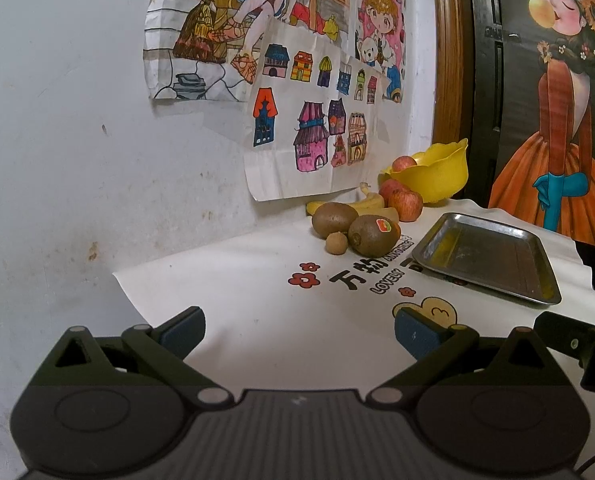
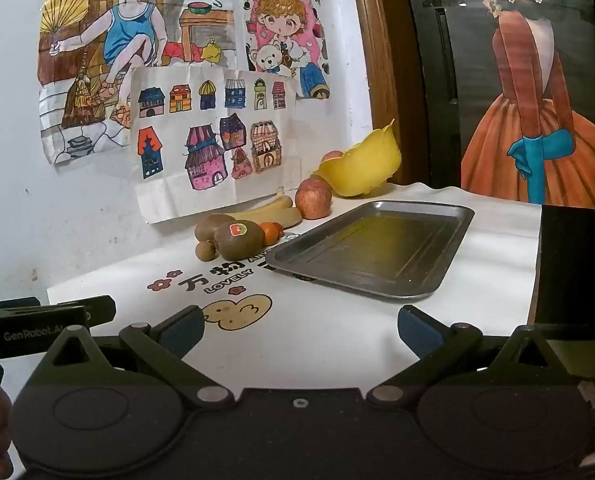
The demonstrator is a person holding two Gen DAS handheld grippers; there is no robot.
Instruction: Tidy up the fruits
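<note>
left gripper [image 1: 299, 330]: fingers spread wide, holding nothing, low over the counter [image 1: 257, 320].
right gripper [image 2: 299, 330]: fingers spread wide too, holding nothing.
fingers [image 2: 183, 330]: black arms with blue, rough-looking pads.
tray [image 2: 377, 248]: flat shiny metal, rounded corners, nothing in it, on the white printed cloth [image 2: 337, 340].
kiwis [image 1: 373, 234]: two brown fuzzy ovals, one with a red sticker, left of the tray.
small round fruit [image 1: 336, 243]: tan, touching the kiwis.
bananas [image 2: 269, 210]: yellow, partly hidden behind the kiwis.
apples [image 2: 313, 198]: red, by the yellow bowl [image 2: 361, 168].
bowl: smooth plastic with a wavy rim; one apple peeked out, mostly hidden.
orange bits [image 2: 271, 232]: small, too hidden to name.
</note>
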